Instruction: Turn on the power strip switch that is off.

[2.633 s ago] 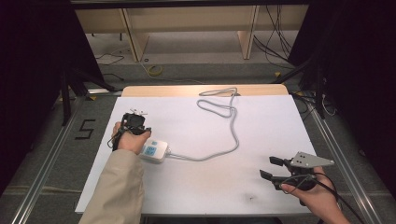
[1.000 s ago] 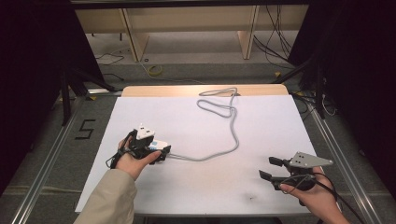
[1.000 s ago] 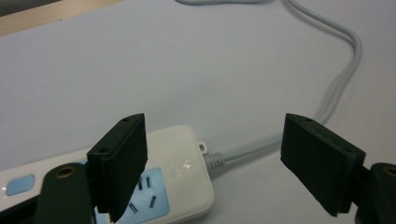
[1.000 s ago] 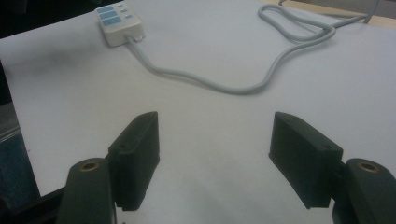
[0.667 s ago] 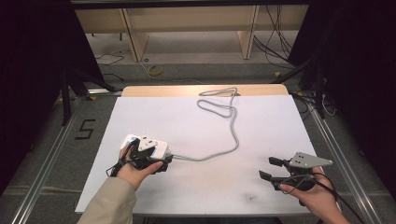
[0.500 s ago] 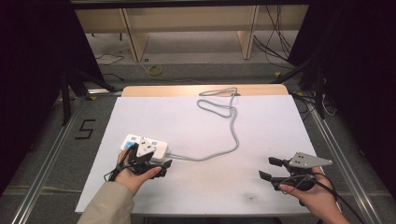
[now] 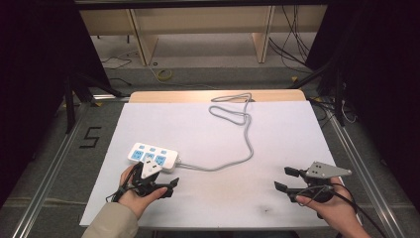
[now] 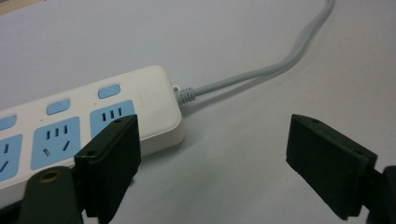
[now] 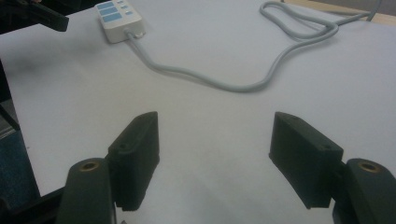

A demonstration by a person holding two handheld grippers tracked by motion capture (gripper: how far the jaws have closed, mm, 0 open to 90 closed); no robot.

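Note:
A white power strip with blue sockets lies flat on the left part of the white table top. Its grey cable runs right, then back to a loop near the far edge. My left gripper hovers just in front of the strip, open and holding nothing. In the left gripper view the strip's cable end sits just beyond the left jaw of that gripper. My right gripper rests open at the near right, far from the strip; between its jaws there is bare table.
A strip of bare wood shows along the table's far edge. Metal rails run down both sides of the table. A wooden shelf frame and loose cables stand on the floor behind. A "5" marks the floor at left.
The left hand has drawn back from over the power strip toward the near edge, leaving the strip uncovered on the table. The right gripper has stayed put.

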